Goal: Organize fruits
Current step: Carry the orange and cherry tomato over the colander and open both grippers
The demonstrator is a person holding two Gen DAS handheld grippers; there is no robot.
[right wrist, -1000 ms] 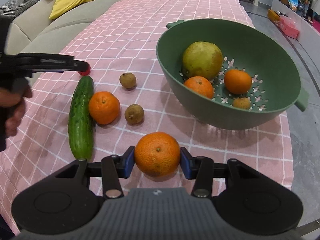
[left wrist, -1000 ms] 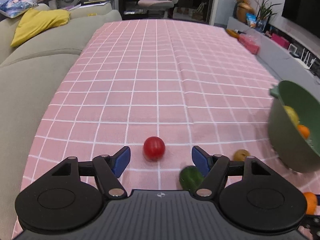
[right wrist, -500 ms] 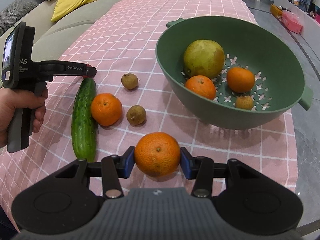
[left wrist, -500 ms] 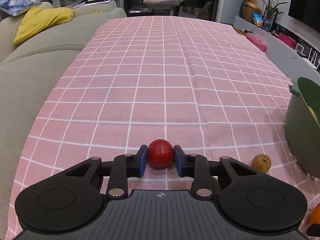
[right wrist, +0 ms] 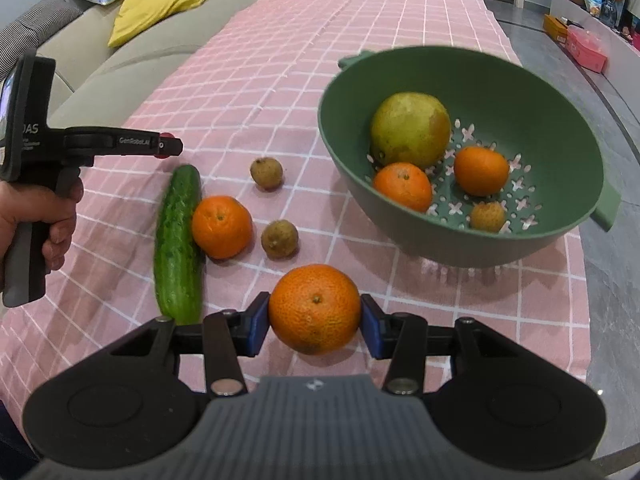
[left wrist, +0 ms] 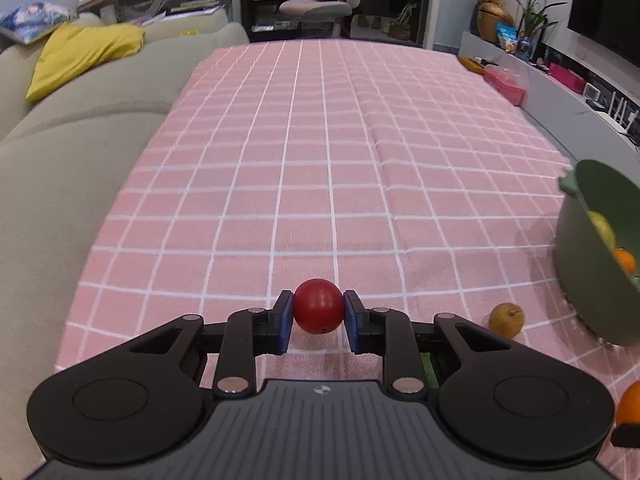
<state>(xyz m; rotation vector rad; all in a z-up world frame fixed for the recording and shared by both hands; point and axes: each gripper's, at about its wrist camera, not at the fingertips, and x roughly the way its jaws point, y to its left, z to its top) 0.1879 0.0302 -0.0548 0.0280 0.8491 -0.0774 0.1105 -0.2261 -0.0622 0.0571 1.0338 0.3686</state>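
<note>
Pink checked tablecloth covers the whole table, fruit scattered near one end; left gripper has its blue pads pressed on both sides of a small red fruit, so it's gripping that, held just above the cloth; right gripper is clamped the same way around a big orange, jaws tight on its sides. Green colander bowl sits off to the right with a yellowish-green pear-looking fruit, two small oranges and one little brown fruit inside; out on the cloth there's a cucumber lying lengthwise with another orange touching its side, plus two small brown fruits, one just beside that orange and one further back toward the bowl; grey sofa with a yellow cushion runs along the left.
</note>
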